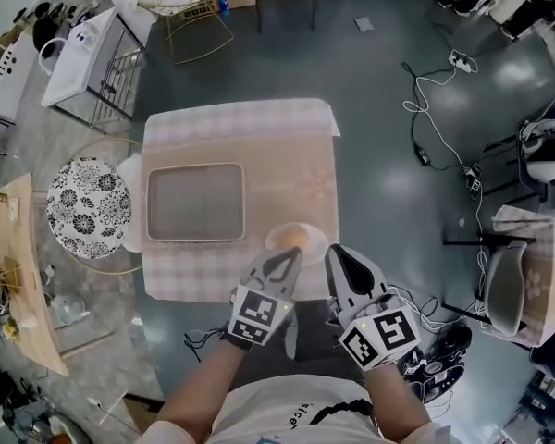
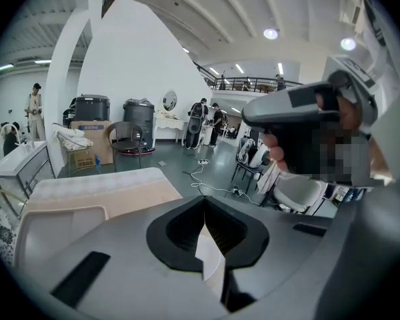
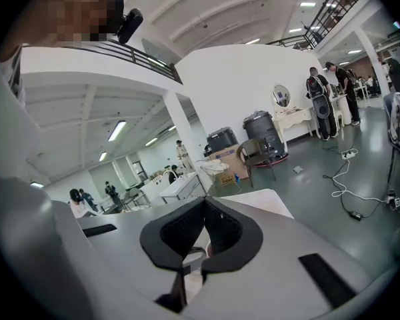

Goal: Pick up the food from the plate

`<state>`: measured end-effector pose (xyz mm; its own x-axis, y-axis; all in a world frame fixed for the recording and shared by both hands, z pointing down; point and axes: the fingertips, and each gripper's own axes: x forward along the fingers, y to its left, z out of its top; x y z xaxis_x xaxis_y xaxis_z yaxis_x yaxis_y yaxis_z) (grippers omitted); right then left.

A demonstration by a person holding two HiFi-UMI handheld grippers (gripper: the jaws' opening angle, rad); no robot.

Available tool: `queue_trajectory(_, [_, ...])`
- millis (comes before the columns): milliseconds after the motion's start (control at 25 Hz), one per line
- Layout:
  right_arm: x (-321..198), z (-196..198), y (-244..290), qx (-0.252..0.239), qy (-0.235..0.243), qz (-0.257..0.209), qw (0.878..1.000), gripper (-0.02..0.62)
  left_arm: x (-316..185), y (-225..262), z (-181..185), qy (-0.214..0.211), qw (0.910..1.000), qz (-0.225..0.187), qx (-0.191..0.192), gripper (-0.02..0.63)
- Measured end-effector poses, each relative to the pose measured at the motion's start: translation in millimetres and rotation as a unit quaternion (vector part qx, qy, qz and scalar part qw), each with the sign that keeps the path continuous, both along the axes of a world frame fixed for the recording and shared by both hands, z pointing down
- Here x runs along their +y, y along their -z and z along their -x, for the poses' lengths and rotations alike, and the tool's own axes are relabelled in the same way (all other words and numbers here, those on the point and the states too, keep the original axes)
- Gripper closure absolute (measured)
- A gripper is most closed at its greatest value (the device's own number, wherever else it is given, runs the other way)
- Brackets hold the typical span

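The pale checked cloth-covered bench is bare along its far edge and right side, so there is open passage there. A shallow rectangular grey tray fills the left half. A small round white plate sits at the near edge, close to the tray.

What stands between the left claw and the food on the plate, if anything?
Nothing visible does. In the head view the left claw, shut, is at the near rim of the plate. The food lies just beyond its tips, with no other thing between them.
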<state>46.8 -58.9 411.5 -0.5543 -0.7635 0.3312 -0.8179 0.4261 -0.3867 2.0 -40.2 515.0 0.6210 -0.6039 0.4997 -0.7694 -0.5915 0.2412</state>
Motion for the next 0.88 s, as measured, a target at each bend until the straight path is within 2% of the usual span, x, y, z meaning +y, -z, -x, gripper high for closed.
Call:
queue_trajectory(360, [-18, -10, -39, -0.004, -0.023, 0.016, 1.000, 0.580, -6, -64, -5, -0.030, 0.9987, 0.031, -0.027, 0.595])
queue_trajectory(400, [-19, -12, -43, -0.004, -0.027, 0.017, 0.999, 0.580, -6, -70, -6, -0.033, 0.9984, 0.033, -0.032, 0.552])
queue_trajectory(440, [-20, -13, -46, -0.004, -0.030, 0.017, 0.999, 0.580, -7, -77, -7, -0.036, 0.9981, 0.035, -0.036, 0.478])
queue_trajectory(480, [-22, -15, -49, -0.004, -0.033, 0.018, 0.999, 0.580, -7, -83, -8, -0.038, 0.9978, 0.037, -0.040, 0.454])
queue_trajectory(880, [-27, -29, -77, -0.008, -0.058, 0.022, 0.998, 0.580, -10, -143, -17, -0.087, 0.9905, 0.041, -0.099, 0.321])
